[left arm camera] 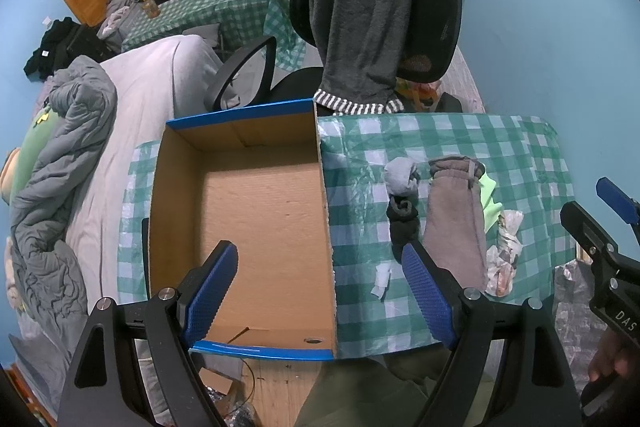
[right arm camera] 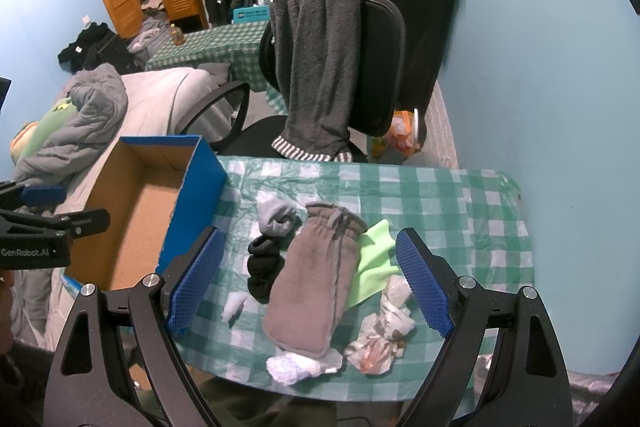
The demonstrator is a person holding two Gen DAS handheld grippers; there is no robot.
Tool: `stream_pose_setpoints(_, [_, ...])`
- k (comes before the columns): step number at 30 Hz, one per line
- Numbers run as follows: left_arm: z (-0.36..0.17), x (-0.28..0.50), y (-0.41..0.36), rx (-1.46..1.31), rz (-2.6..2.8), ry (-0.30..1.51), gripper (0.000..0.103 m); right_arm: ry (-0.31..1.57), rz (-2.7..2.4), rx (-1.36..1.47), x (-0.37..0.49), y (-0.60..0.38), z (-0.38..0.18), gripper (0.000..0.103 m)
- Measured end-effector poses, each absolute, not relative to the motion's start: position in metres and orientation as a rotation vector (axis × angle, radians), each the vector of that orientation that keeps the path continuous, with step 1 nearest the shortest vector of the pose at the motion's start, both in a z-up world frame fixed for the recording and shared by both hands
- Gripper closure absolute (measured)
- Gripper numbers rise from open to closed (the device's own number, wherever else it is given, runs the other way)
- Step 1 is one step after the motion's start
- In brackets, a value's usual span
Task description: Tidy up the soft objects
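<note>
Tongs both wide open, nothing held: left tongs (left arm camera: 320,287) over near edge of cardboard box (left arm camera: 256,211), right tongs (right arm camera: 310,281) straddling the soft pile, likely lining up a first pick. Soft things all on checked surface (right arm camera: 460,203), none boxed yet: brown pouch (right arm camera: 312,279) in middle, black sock (right arm camera: 262,267) and grey sock (right arm camera: 274,217) touching its left side, green cloth (right arm camera: 374,259) tucked under right edge, crumpled bags (right arm camera: 384,331) and white wad (right arm camera: 296,367) near front. Box empty, just left of pile, probably the drop spot. Beyond: chair (right arm camera: 380,67) draped with grey towel (right arm camera: 316,67), bed (left arm camera: 132,99) at left.
</note>
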State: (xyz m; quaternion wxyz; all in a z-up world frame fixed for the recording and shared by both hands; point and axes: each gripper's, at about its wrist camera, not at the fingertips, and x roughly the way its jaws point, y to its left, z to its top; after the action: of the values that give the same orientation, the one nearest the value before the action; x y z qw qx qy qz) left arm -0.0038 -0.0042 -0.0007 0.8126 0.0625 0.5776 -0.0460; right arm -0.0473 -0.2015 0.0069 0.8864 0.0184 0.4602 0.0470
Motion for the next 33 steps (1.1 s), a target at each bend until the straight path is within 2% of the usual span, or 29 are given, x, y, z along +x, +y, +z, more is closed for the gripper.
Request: stream_pose_setpoints(33, [-0.005,-0.006,-0.011,0.133,-0.101,1.239,0.017,0.960,0.096,0.044,-0.049,-0.212,0.009,0.015])
